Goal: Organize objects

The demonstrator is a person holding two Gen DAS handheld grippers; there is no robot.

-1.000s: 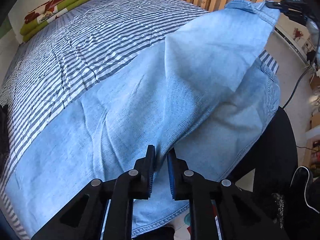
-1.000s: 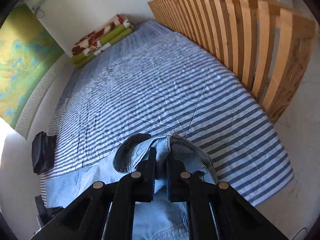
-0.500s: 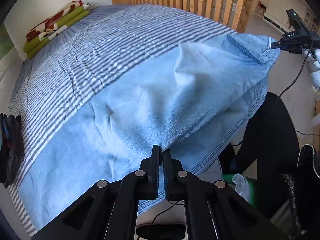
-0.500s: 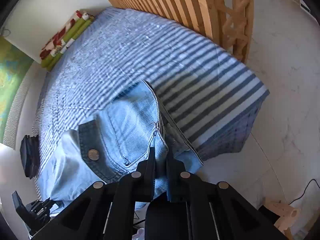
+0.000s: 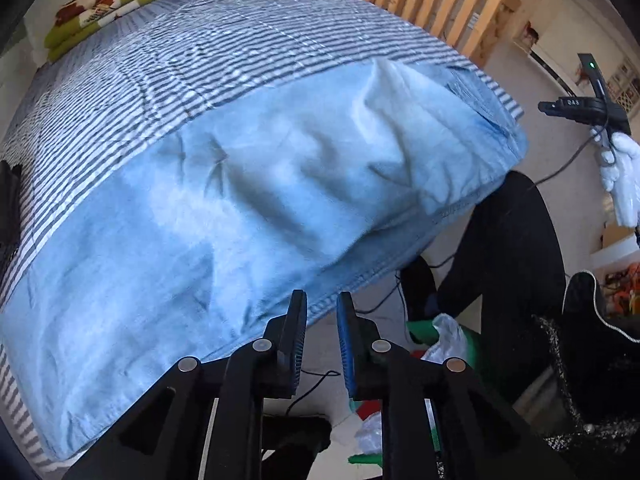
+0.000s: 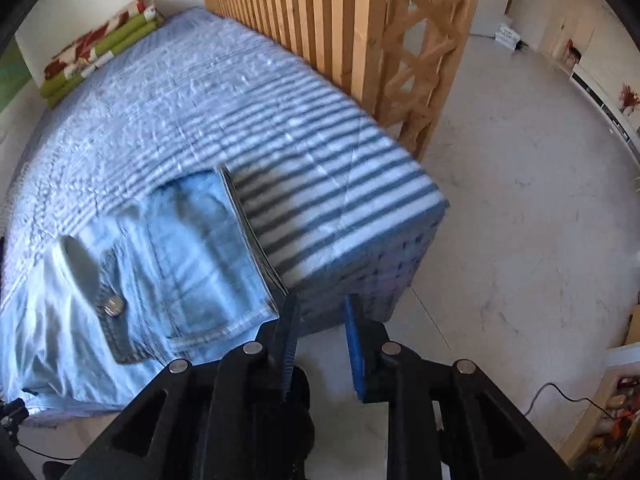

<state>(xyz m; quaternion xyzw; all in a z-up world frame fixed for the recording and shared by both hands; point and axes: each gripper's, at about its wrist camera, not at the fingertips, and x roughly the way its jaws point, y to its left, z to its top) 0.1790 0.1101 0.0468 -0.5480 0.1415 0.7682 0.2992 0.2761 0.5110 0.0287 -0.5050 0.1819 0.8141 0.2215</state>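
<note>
Light blue jeans (image 5: 248, 200) lie spread along the near edge of the striped bed (image 5: 200, 60), partly hanging over it. My left gripper (image 5: 322, 304) is open and empty just in front of the jeans' hem. In the right wrist view the jeans' waist with a metal button (image 6: 114, 304) and pocket (image 6: 200, 264) lies on the bed corner. My right gripper (image 6: 320, 308) is open and empty, just right of the waistband. The right gripper also shows in the left wrist view (image 5: 580, 106), held by a white-gloved hand.
Folded green and red blankets (image 5: 108, 8) lie at the bed's far end. A wooden slatted rail (image 6: 320, 20) runs along the bed's far side. Cables, a green bag (image 5: 440, 332) and black legs (image 5: 512, 264) are beside the bed. Pale floor (image 6: 520, 200) lies to the right.
Both grippers have opened and let go of the jeans, which dropped flat onto the bed edge. Both grippers have pulled back from the fabric.
</note>
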